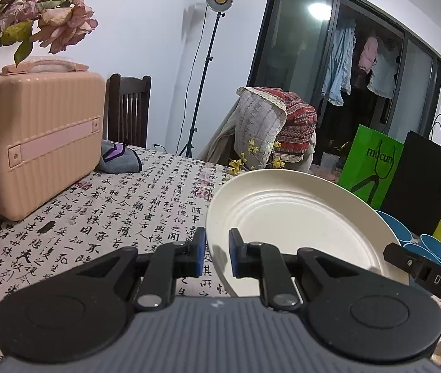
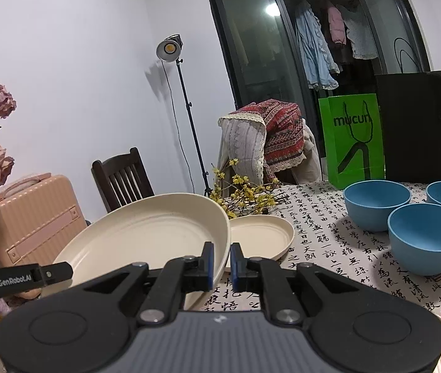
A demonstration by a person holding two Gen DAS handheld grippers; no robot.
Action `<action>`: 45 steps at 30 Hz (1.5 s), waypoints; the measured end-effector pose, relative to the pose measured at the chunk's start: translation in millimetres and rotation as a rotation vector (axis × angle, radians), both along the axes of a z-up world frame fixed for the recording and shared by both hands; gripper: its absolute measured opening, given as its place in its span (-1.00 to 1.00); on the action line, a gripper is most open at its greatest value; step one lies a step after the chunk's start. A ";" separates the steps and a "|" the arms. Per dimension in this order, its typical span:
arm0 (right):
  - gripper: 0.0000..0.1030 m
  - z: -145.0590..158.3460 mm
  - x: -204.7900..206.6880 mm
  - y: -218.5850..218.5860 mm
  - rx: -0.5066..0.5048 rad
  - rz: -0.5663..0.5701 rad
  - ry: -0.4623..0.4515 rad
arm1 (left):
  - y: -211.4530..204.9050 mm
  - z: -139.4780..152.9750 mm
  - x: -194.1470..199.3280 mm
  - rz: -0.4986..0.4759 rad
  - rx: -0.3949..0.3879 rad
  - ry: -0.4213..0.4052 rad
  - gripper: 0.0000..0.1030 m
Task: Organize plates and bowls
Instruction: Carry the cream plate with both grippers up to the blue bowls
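Left wrist view: the left claw [image 1: 217, 253] pinches the near left rim of a cream plate [image 1: 295, 217], which is lifted and tilted above the tabletop [image 1: 121, 217]. At the plate's right edge the tip of the other tool reaches in from the side. Beyond it, on the right, blue bowls [image 1: 419, 242] peek out from behind the plate. Farther back on the left stands a pink suitcase [image 1: 40, 143], with a dark wooden chair [image 1: 129, 108] behind it.

In the right wrist view, the right claw [image 2: 222, 262] is pressed onto the right rim of the same raised plate, so both claws hold it between them. Just past it, a second cream plate [image 2: 261, 236] lies flat on the calligraphy-print cloth. To the right, three blue bowls stand upright and close together, the nearest one [image 2: 427, 237] in front. Behind the flat plate lies a sprig of yellow flowers [image 2: 248, 192]. Farther still, a green paper bag [image 2: 354, 140] stands at the far edge of the tabletop.
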State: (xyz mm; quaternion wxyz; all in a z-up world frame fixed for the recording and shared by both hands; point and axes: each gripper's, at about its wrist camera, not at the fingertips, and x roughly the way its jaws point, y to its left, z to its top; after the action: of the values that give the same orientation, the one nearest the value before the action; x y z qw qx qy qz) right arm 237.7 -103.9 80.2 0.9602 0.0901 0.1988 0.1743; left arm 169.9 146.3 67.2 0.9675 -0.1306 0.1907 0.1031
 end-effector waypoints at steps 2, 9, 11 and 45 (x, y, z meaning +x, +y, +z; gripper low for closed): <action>-0.80 -1.5 -1.3 -3.0 0.007 -0.005 0.002 | -1.8 -1.1 -1.0 -0.004 -0.004 0.000 -0.69; -0.80 -4.9 -7.8 -14.0 0.014 -0.019 -0.003 | -9.3 -0.5 -5.0 -0.021 -0.011 -0.012 -0.69; -0.80 -5.5 -8.9 -16.9 0.016 -0.023 -0.002 | -11.3 0.1 -4.9 -0.028 -0.017 -0.013 -0.69; -0.80 -22.4 -14.9 -60.7 0.058 -0.085 0.002 | -44.9 -10.9 -1.9 -0.104 -0.048 -0.001 -0.69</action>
State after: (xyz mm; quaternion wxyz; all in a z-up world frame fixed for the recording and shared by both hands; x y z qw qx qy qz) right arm 222.8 -164.6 57.7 0.9636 0.1262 0.1905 0.1390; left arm 168.0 101.4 56.3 0.9682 -0.1437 0.1990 0.0479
